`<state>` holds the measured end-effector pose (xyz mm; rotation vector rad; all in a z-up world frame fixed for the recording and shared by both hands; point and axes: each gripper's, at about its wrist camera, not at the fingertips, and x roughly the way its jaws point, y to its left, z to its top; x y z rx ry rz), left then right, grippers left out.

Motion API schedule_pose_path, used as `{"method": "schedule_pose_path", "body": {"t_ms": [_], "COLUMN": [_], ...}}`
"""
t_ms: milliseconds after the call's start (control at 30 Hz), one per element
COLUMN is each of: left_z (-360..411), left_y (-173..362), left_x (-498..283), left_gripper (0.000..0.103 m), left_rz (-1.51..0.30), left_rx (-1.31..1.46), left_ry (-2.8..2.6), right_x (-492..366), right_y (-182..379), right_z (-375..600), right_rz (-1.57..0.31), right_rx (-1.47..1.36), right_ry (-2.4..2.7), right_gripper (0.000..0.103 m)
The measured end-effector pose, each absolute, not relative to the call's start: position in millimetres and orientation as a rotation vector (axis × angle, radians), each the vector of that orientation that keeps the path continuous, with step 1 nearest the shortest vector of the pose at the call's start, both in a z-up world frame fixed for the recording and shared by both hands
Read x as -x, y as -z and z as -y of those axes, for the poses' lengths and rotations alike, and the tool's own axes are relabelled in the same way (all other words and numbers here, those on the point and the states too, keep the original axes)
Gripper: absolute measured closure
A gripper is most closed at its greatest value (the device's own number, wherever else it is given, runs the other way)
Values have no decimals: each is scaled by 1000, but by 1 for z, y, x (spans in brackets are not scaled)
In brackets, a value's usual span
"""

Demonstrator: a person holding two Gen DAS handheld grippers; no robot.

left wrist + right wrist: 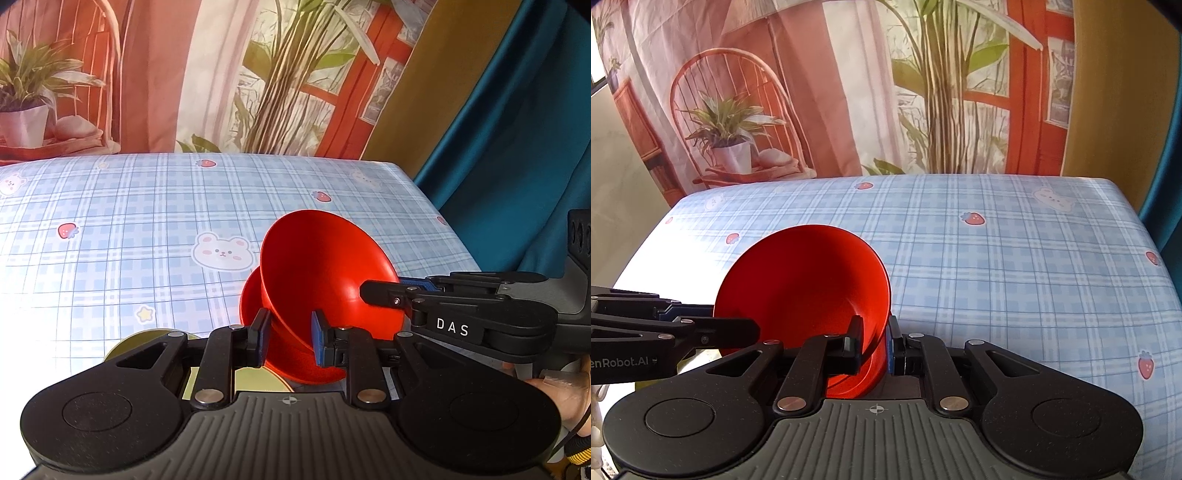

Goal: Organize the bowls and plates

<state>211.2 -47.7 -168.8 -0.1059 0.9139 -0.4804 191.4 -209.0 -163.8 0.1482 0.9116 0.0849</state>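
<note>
Both grippers, left [288, 341] and right [873, 349], clamp their jaws on the red bowl's [325, 266] rim, low center; the bench [110, 206] lies open toward its far edge.

A blue plaid tablecloth [1015, 266] lies before a printed backdrop [849, 92].
</note>
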Motion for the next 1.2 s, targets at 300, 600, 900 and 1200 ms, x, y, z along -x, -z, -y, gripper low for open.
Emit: {"method": "schedule_pose_path", "body": {"t_ms": [300, 600, 900, 1200], "left_z": [50, 53, 51, 54], "left_y": [177, 182, 184, 189], "left_x": [-213, -216, -221, -227], "left_gripper": [79, 79, 74, 72], "left_rz": [-939, -949, -946, -970], "left_rx": [94, 84, 85, 81], "left_ry": [479, 468, 440, 436], "right_x": [-192, -195, -195, -193], "right_y": [175, 178, 194, 205], "right_z": [211, 214, 220, 217], "right_rz": [-935, -930, -956, -960], "right_rx": [-146, -142, -170, -214], "right_ry": [-80, -75, -65, -83], "right_gripper": [92, 88, 84, 84]}}
